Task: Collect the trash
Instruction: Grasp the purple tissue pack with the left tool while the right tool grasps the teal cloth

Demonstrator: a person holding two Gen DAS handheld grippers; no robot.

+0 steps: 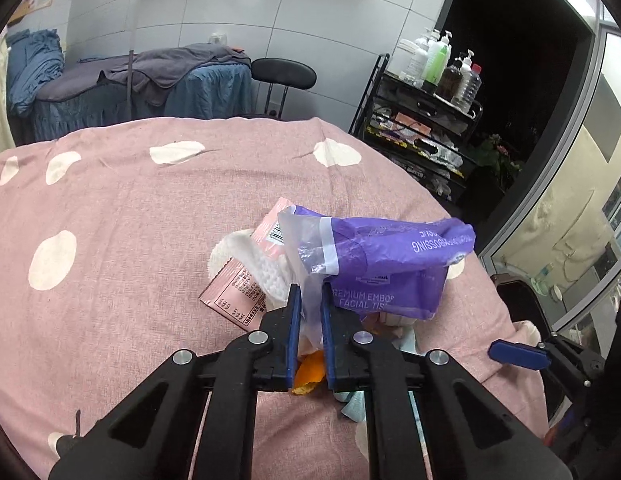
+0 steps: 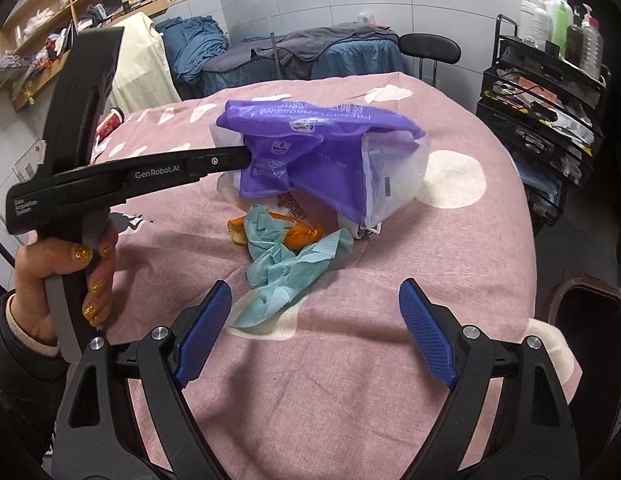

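A purple plastic facial-tissue wrapper (image 1: 390, 256) (image 2: 310, 148) sits crumpled on the pink dotted bed cover (image 1: 110, 208). My left gripper (image 1: 309, 294) is shut on the wrapper's clear plastic edge. Under and around the wrapper lie pink sachets (image 1: 238, 300), a white cotton pad (image 1: 246, 256), an orange peel (image 2: 298, 234) and a crumpled teal paper tissue (image 2: 286, 268). My right gripper (image 2: 315, 286) stands open just in front of the teal tissue, nothing between its fingers. A hand (image 2: 70, 256) holds the left gripper's handle.
A black cart (image 2: 542, 120) with bottles stands at the bed's right. Behind the bed are a black stool (image 1: 282, 74) and a blue-draped couch (image 1: 150, 88). A red can (image 2: 110, 120) lies at the bed's left edge. A dark brown seat (image 2: 590, 320) is at lower right.
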